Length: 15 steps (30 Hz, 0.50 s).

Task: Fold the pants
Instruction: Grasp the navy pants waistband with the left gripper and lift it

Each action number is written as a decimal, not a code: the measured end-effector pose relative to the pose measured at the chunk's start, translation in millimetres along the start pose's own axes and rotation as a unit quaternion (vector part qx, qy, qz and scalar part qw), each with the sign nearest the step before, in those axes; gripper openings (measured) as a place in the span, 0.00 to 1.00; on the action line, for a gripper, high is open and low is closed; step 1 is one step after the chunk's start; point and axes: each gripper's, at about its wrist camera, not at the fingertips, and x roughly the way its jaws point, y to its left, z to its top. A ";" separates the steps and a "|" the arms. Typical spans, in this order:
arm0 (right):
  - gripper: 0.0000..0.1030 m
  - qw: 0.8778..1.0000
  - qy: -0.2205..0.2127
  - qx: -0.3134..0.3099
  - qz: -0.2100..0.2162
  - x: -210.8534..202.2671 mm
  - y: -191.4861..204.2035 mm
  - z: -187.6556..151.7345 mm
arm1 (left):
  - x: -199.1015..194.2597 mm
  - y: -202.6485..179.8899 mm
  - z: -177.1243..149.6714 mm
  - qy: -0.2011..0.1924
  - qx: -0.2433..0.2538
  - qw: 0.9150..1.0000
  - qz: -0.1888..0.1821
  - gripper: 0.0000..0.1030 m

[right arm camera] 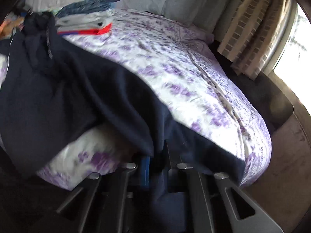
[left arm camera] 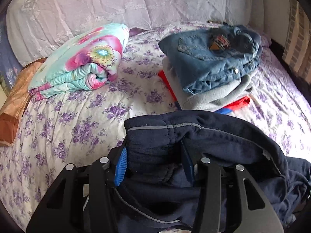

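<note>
Dark navy pants (left arm camera: pixel 204 136) with a grey piping line hang bunched in front of my left gripper (left arm camera: pixel 155 167). Its blue-padded fingers (left arm camera: pixel 120 167) are shut on the gathered waistband and hold it above the bed. In the right wrist view the same navy pants (right arm camera: pixel 77 89) stretch from the upper left down to my right gripper (right arm camera: pixel 155 167), which is shut on the far end of the fabric at the bed's near edge. The right fingertips are mostly hidden by cloth, and that view is motion-blurred.
The bed (left arm camera: pixel 87 116) has a white sheet with purple flowers. A folded floral quilt (left arm camera: pixel 81 64) lies at left beside a brown pillow (left arm camera: pixel 15 104). A stack of folded jeans (left arm camera: pixel 211 58), grey and red clothes sits at right. Curtains (right arm camera: pixel 252 25) and a window lie right of the bed.
</note>
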 end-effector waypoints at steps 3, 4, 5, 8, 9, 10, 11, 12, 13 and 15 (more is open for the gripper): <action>0.09 0.998 -0.044 0.035 0.017 -18.1 -27.0 33.3 | -16.3 8.8 -0.7 -0.020 -0.013 1.000 -0.002 0.46; 0.09 0.997 -0.056 0.040 0.023 -22.2 -33.6 44.7 | -21.5 12.9 -0.5 -0.025 -0.020 1.000 -0.003 0.46; 0.09 0.996 -0.070 0.044 0.028 -25.8 -40.4 58.3 | -26.5 16.7 -0.1 -0.029 -0.027 0.999 -0.003 0.46; 0.09 0.994 -0.078 0.056 0.049 -17.7 -60.0 120.6 | -40.6 29.7 2.2 -0.042 -0.050 0.998 -0.003 0.46; 0.09 0.994 -0.068 0.062 0.059 -6.8 -63.9 142.7 | -42.8 35.4 2.8 -0.045 -0.058 0.997 0.002 0.46; 0.10 0.993 -0.050 0.072 0.076 16.7 -68.3 179.3 | -42.1 39.9 4.4 -0.044 -0.066 0.997 0.006 0.46; 0.10 0.992 -0.040 0.078 0.086 30.5 -65.9 198.4 | -39.3 43.9 5.4 -0.043 -0.075 0.996 0.013 0.46; 0.18 0.991 -0.036 0.090 0.092 50.3 -65.2 223.1 | -31.8 50.8 8.1 -0.042 -0.089 0.995 0.020 0.46; 0.58 0.992 -0.030 0.098 0.075 80.7 -73.6 248.4 | -22.0 55.6 11.0 -0.037 -0.097 0.994 0.029 0.47; 0.96 0.996 0.020 0.078 -0.033 145.8 -74.4 279.3 | 11.4 66.4 15.6 -0.005 -0.111 0.991 0.078 0.48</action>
